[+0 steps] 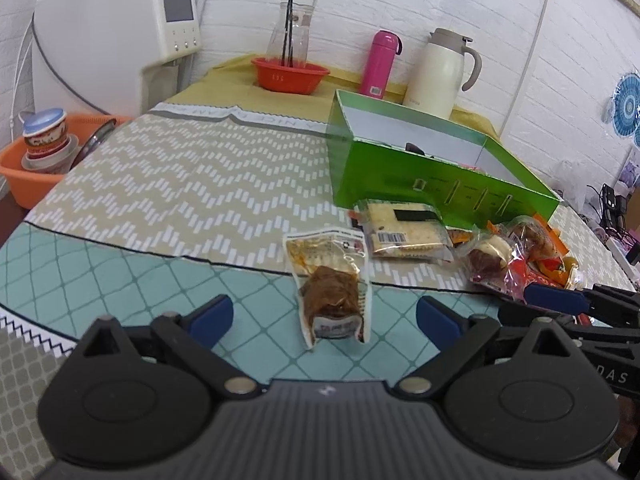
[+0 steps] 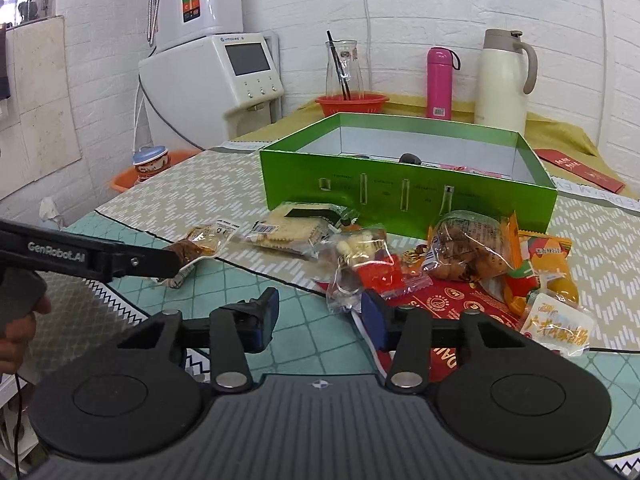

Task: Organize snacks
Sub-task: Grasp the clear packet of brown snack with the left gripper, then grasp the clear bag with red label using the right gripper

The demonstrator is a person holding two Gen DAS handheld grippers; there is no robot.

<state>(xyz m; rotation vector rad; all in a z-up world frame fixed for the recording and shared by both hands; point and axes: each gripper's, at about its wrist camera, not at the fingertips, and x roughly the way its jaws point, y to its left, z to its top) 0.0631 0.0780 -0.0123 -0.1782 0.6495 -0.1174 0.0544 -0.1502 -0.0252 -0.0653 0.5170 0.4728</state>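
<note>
Surfaces as I read them from my station:
Tablecloth (image 1: 180,184) — woven cloth, matt, printed zigzag.
Green box (image 2: 408,184) — glossy card outside, plain white inside.
Snack packets (image 2: 460,256) — clear crinkled plastic film, shiny.
Pink flask (image 2: 439,84) (smooth, satin).
Cream jug (image 2: 502,84) — smooth enamel-like gloss.
Carafe (image 2: 344,68), clear glass.
Red basin (image 1: 290,76), glossy plastic.

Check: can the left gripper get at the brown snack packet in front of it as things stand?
Probably yes. The left gripper is open, with the brown snack packet lying between its fingers on the table, apart from the other snacks; nothing blocks it.
</note>
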